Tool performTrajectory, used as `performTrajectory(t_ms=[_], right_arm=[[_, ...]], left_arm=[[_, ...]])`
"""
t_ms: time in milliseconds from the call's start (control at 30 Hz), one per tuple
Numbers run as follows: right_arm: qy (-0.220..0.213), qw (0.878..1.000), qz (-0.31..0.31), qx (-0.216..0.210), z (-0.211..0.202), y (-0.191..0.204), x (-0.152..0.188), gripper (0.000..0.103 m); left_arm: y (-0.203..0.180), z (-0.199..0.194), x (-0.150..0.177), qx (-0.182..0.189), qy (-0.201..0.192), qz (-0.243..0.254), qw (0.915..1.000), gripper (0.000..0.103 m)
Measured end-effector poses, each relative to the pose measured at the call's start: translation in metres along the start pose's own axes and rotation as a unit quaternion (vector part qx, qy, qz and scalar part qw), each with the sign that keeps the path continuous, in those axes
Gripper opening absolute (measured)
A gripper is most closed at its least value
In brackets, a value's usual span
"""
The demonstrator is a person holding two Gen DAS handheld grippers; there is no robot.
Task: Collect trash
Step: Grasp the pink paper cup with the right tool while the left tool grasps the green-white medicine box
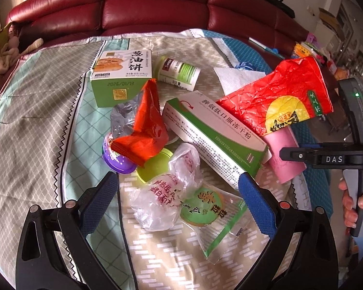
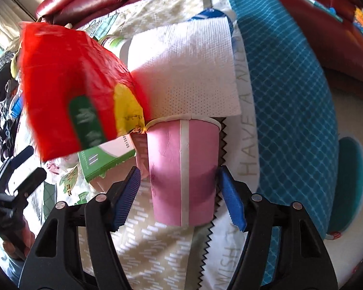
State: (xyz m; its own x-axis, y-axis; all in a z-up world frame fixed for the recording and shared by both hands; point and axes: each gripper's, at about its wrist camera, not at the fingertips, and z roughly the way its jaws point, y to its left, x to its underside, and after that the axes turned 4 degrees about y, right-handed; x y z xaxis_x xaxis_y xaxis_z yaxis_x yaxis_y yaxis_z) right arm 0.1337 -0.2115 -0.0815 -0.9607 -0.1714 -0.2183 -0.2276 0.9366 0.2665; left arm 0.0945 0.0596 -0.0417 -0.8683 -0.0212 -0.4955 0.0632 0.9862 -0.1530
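One red leather sofa (image 1: 157,2) spans the 12 o'clock edge of the scene. One patchwork cloth (image 1: 41,111) covers the table in front of it and carries all the trash.

Inventory, largest first:
- One long green-and-white medicine box (image 1: 215,135), lying diagonally at centre.
- One crumpled red bag (image 1: 276,96) with a yellow disc, at 2 o'clock of that box, its lower edge resting on the pink cup.
- One green pancake box (image 1: 121,77), at 11 o'clock.
- One white paper towel (image 2: 186,70), at 12 o'clock of the cup's rim.
- One pink paper cup (image 2: 184,169), on its side at 4 o'clock of the medicine box.
- One orange wrapper (image 1: 145,128), at 9 o'clock of the medicine box.
- One white supplement bottle (image 1: 179,72), on its side, just beside the pancake box.
- One clear plastic bag (image 1: 164,193) with red print.
- One clear packet (image 1: 213,215) with a green round label.
- One lime-green lid (image 1: 155,166).
- One purple cap (image 1: 116,159).

Left gripper (image 1: 179,188): jaws wide apart, one on each side of the clear plastic bag and the packet, pads clear of both.

Right gripper (image 2: 179,195): jaws bracket the pink cup's lower body. The right pad meets the cup wall; the left pad sits just beside it. Firm clamping cannot be told.
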Motion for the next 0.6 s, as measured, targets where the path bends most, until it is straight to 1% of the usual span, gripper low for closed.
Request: performTrajectory(t_ms=[133,233,267,333,400,467,500,567,600], right_arm=[[-0.011,1.000,-0.001,-0.003,-0.007,-0.006,0.008,0.053],[-0.021,1.000,0.000,-0.004,-0.024,-0.019,0.021,0.053],[-0.025,1.000,0.000,-0.001,-0.028,-0.022,0.024,0.053],[-0.034,0.999,0.004,0.003,-0.036,-0.032,0.030,0.053],[-0.040,0.999,0.010,0.000,-0.043,-0.042,0.035,0.054],[-0.045,0.999,0.018,-0.006,-0.047,-0.052,0.039,0.054],[-0.047,0.999,0.020,-0.006,-0.046,-0.056,0.037,0.054],[-0.049,0.999,0.022,-0.006,-0.046,-0.063,0.040,0.054],[-0.049,0.999,0.023,-0.005,-0.047,-0.066,0.041,0.054]], left_arm=[[-0.018,0.005,-0.001,0.011,0.010,0.015,0.9998,0.099],[-0.039,0.009,-0.004,0.007,0.013,0.037,0.9992,0.099],[-0.045,0.012,-0.005,0.006,0.016,0.042,0.9990,0.097],[-0.058,0.020,-0.009,0.012,0.031,0.049,0.9982,0.083],[-0.067,0.029,-0.011,0.013,0.043,0.053,0.9976,0.080],[-0.074,0.039,-0.011,-0.008,0.050,0.055,0.9972,0.080],[-0.076,0.043,-0.010,-0.012,0.054,0.053,0.9971,0.080],[-0.078,0.054,-0.008,-0.022,0.065,0.048,0.9965,0.075],[-0.079,0.059,-0.009,-0.032,0.068,0.047,0.9961,0.069]])
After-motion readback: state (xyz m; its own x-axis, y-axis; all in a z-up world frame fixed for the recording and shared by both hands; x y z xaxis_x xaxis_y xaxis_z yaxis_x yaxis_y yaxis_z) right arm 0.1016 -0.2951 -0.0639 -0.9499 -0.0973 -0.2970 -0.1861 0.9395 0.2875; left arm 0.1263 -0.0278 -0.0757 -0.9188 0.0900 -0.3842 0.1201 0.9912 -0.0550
